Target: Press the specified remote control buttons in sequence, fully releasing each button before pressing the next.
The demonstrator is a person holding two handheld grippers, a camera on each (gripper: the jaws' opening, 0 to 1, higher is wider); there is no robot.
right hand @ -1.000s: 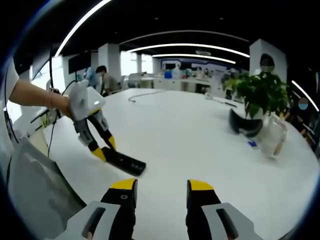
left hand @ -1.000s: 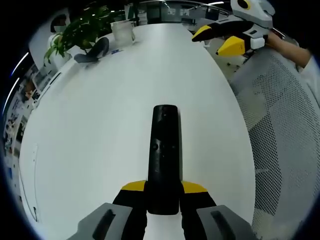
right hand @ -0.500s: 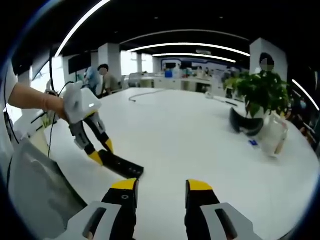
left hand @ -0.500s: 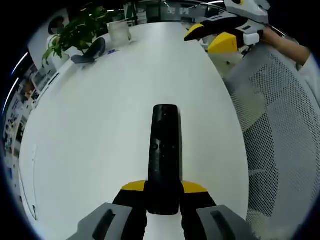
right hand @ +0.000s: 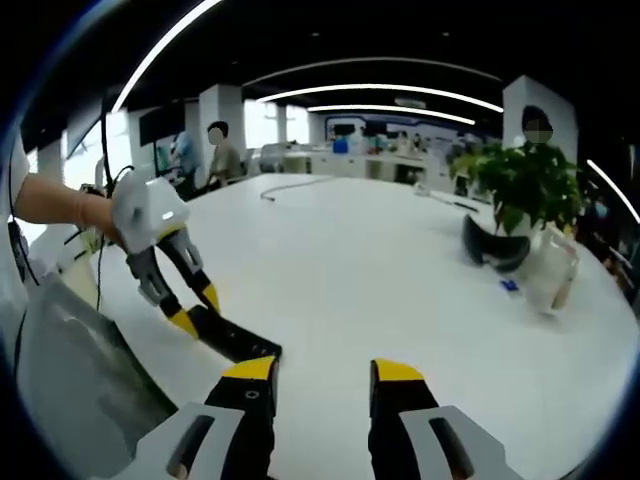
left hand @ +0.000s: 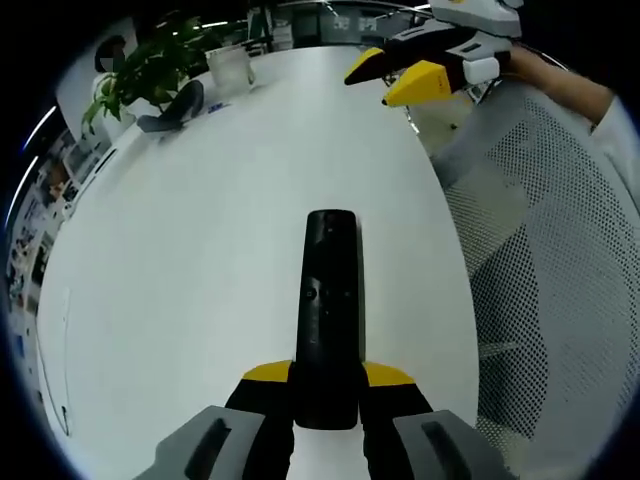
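White surface (left hand: 180, 250) takes up the left gripper view, with the left gripper (left hand: 328, 385) clamped on the black remote (left hand: 328, 300) at bottom center. Right gripper view: the right gripper (right hand: 322, 375) sits at the bottom with jaws apart and nothing between them, remote (right hand: 235, 338) at lower left.

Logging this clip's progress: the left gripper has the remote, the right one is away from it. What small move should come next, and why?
Probably bring the right gripper down toward the remote control to reach its buttons. The left gripper is shut on the remote's near end, above the white table. The right gripper's fingers are open, held off to the remote's side, touching nothing. No button is being pressed yet.
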